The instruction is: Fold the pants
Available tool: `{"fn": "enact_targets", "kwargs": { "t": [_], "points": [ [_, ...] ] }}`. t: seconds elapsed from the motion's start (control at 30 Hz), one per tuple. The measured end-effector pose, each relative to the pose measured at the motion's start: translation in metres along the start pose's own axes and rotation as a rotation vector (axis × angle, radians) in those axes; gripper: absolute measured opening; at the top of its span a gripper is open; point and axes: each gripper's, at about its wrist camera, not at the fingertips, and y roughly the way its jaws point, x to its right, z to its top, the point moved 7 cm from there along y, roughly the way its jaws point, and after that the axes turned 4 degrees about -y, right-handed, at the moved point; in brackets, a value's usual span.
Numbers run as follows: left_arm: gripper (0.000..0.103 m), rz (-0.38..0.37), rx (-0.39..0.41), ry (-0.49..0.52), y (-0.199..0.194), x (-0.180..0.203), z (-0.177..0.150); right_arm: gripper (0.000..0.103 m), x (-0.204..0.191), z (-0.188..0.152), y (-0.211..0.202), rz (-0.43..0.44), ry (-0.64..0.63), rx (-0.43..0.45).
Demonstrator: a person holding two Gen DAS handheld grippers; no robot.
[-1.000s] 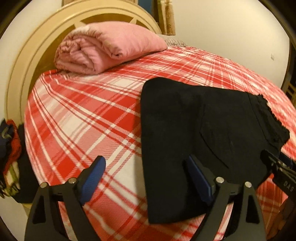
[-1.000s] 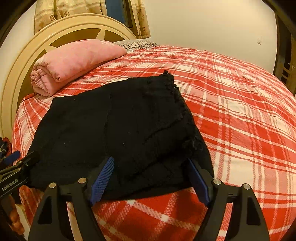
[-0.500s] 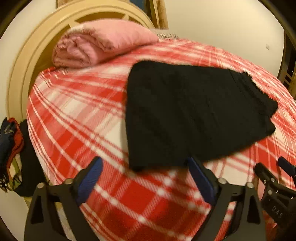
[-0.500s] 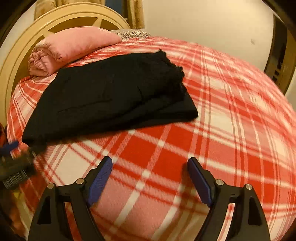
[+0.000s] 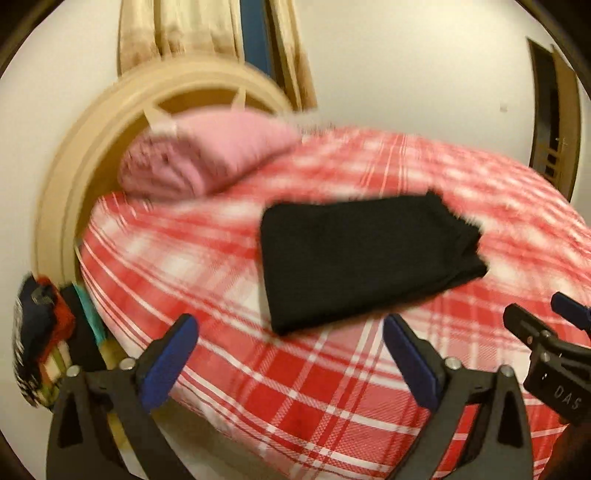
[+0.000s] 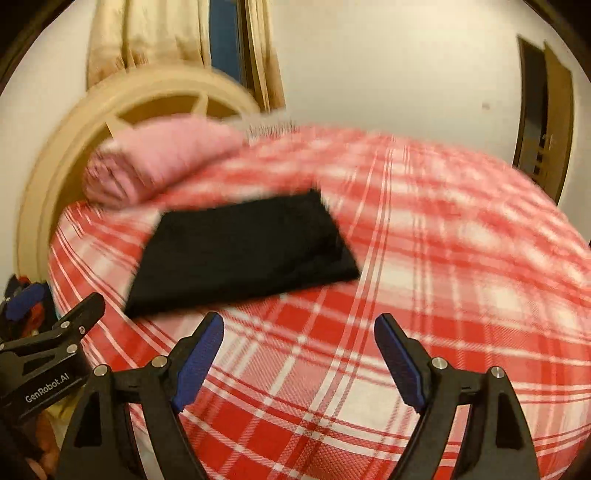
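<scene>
The black pants lie folded into a compact rectangle on the red plaid bed; the right wrist view shows the pants left of centre. My left gripper hangs open above the bed's near edge, just short of the pants, with nothing between its blue pads. My right gripper is open too, over bare plaid in front of the pants, holding nothing. Each gripper also appears at the side of the other's view.
A rolled pink blanket rests at the cream round headboard. Beige curtains hang behind it. Dark and red clothing is piled beside the bed at the left. A brown door stands at the right.
Both grippers have pulled back and up from the pants, which were between their fingers a second ago. The pants now lie untouched and look smaller. More wall and curtain show.
</scene>
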Motion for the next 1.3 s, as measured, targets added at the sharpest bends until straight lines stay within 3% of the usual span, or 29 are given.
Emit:
{"fn": "enact_targets", "kwargs": {
  "t": [0.23,0.4,0.77,1.3],
  "points": [
    [0.103,-0.056,0.213,0.008,-0.074,0.002,0.039,0.087,0.003,0.037,-0.094,-0.01,0.032,0.239],
    [0.103,-0.068,0.254,0.017,-0.096,0.006,0.047,0.089,0.002,0.046,-0.129,-0.003,0.063,0.329],
    [0.103,-0.023,0.263,-0.027,-0.105,-0.003,0.046,0.089,0.002,0.039,-0.137,0.001,0.085,0.334],
    [0.103,-0.011,0.25,0.0,-0.104,-0.002,0.045,0.089,-0.001,0.038,-0.138,0.011,0.082,0.335]
  ]
}}
